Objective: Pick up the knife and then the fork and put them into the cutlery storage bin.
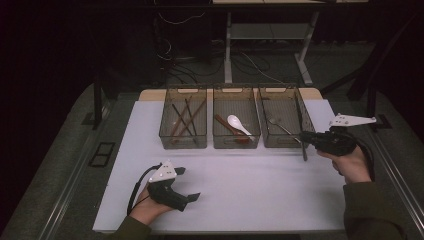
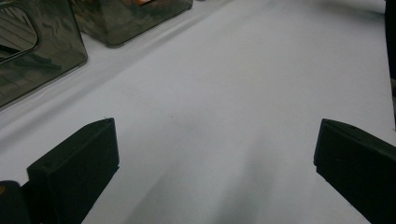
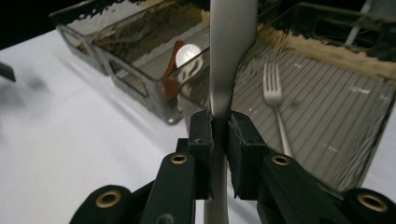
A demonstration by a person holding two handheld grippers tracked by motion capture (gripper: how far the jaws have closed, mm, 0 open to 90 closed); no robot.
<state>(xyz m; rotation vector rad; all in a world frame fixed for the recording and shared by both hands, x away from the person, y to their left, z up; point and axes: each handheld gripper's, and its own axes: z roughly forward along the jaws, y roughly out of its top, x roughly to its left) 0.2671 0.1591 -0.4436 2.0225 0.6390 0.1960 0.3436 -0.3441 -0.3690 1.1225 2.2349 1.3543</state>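
Observation:
My right gripper [image 1: 303,139] is shut on a flat silver utensil [image 1: 302,125], likely a table knife, held over the front right corner of the right bin [image 1: 280,142]. In the right gripper view the pads [image 3: 201,135] clamp its shaft [image 3: 229,51], and it rises steeply above the gripper [image 3: 220,125]. A silver fork [image 3: 273,93] lies on the bin's ribbed floor. My left gripper [image 1: 190,183] rests open near the table's front left, jaws wide apart over bare white table [image 2: 215,140], holding nothing.
Three smoky clear bins stand in a row at the table's far side. The left bin [image 1: 183,142] holds chopsticks [image 1: 181,119]. The middle bin [image 1: 236,143] holds a white spoon [image 1: 238,124] and a reddish utensil [image 1: 227,127]. White table [image 1: 240,185] stretches in front of the bins.

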